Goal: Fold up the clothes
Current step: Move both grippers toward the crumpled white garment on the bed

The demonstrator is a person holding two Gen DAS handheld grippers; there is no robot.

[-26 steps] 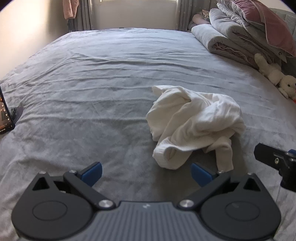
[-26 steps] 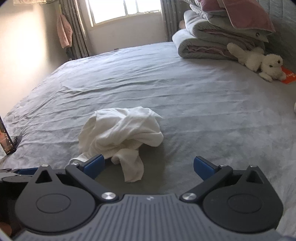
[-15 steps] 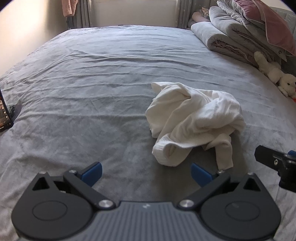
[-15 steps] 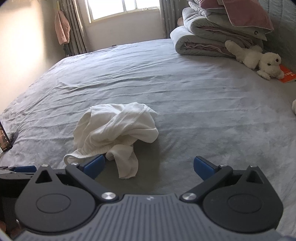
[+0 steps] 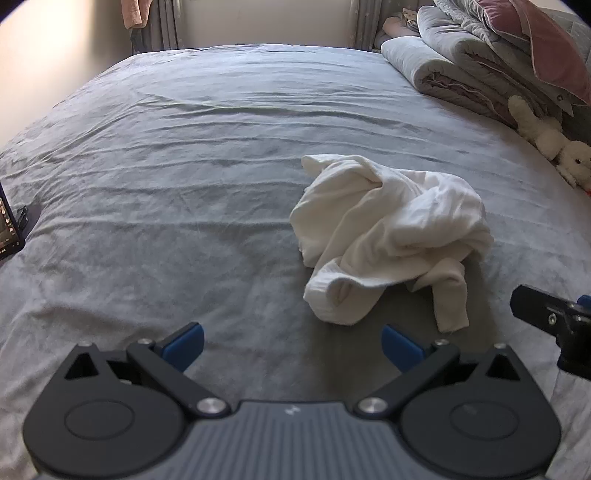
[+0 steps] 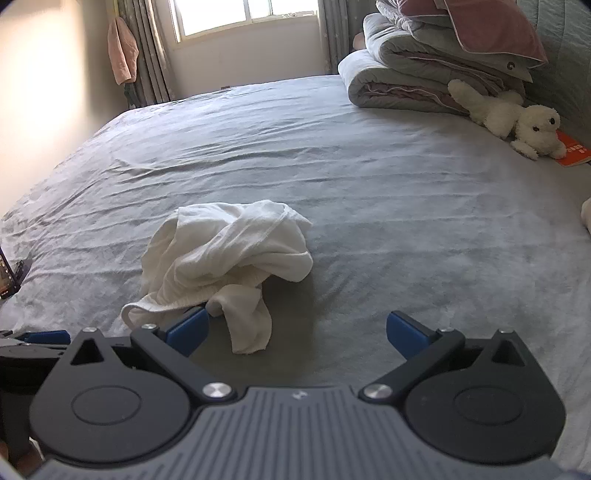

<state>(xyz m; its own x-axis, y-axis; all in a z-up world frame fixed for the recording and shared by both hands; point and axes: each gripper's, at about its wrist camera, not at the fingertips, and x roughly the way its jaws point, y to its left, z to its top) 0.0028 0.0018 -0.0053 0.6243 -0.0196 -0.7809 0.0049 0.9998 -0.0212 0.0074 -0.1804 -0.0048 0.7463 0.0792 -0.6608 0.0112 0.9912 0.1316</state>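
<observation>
A crumpled white garment lies in a loose heap on the grey bedsheet, right of centre in the left wrist view and left of centre in the right wrist view. One narrow end, perhaps a sleeve, trails toward the bottom of the frame in both views. The left gripper fills the lower part of its own view with its blue-padded jaws spread wide and only bare sheet between them; the garment sits just above and to the right of its right-hand finger, not touching it. The right gripper is likewise spread wide with nothing held; its left blue pad overlaps the garment's lower edge in the picture, though whether it touches the cloth cannot be told. A dark part of the right gripper shows at the right edge of the left wrist view, and the left one shows at the lower left edge of the right wrist view. At the upper right of both views a stack of folded grey bedding carries a dusty-pink pillow, with a white plush toy beside it. A dark screen stands at the left edge, and a window sits at the top of the right wrist view.
</observation>
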